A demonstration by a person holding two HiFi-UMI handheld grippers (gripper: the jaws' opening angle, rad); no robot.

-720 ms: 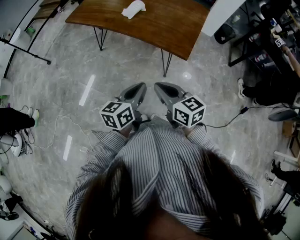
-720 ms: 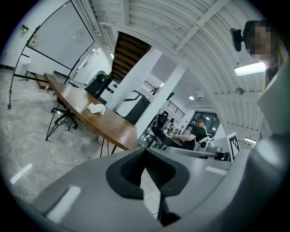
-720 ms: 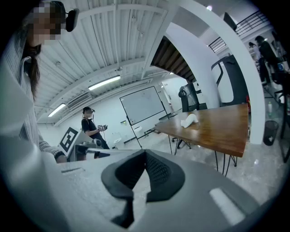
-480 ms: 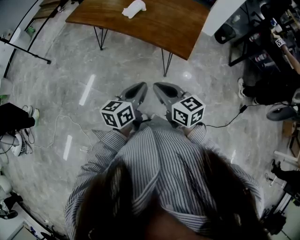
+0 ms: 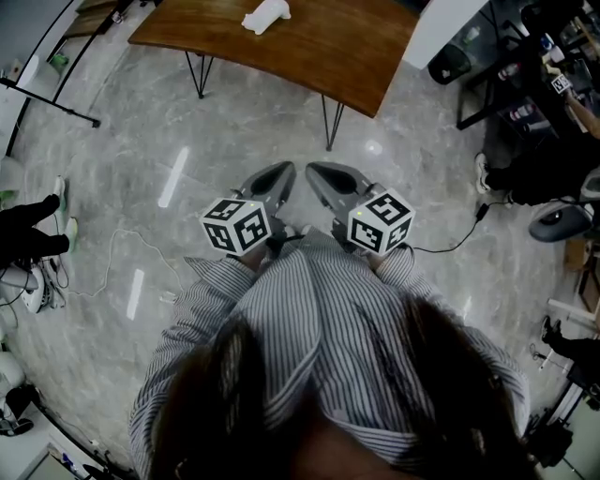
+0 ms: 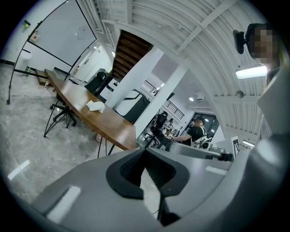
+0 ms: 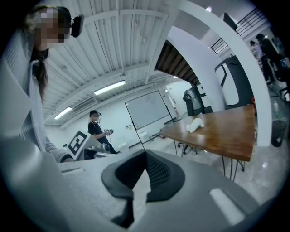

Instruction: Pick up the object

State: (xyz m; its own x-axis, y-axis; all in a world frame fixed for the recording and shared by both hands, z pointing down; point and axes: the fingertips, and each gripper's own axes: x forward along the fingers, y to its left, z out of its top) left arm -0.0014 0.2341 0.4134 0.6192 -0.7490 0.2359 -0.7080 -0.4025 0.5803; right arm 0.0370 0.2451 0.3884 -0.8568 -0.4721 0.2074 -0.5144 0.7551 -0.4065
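A white lumpy object [image 5: 266, 16] lies on the brown wooden table [image 5: 319, 47] at the top of the head view, far ahead of both grippers. I hold my left gripper [image 5: 284, 170] and right gripper [image 5: 312, 171] side by side close to my body, above the floor, each shut with nothing in it. In the left gripper view the object [image 6: 95, 106] rests on the table [image 6: 102, 123] beyond the closed left gripper [image 6: 145, 150]. The right gripper view shows the object [image 7: 195, 124] on the table [image 7: 226, 133], past the closed right gripper [image 7: 146, 153].
The floor is grey marble with a cable [image 5: 141, 246] trailing at the left and another [image 5: 450, 246] at the right. A stand's leg [image 5: 52, 103] crosses the upper left. Office chairs and equipment [image 5: 525, 56] crowd the right. Other people stand in the distance [image 6: 195, 131] [image 7: 96, 129].
Both grippers stay where they were. A person's foot at the left edge has shifted, and the table sits slightly higher in the head view.
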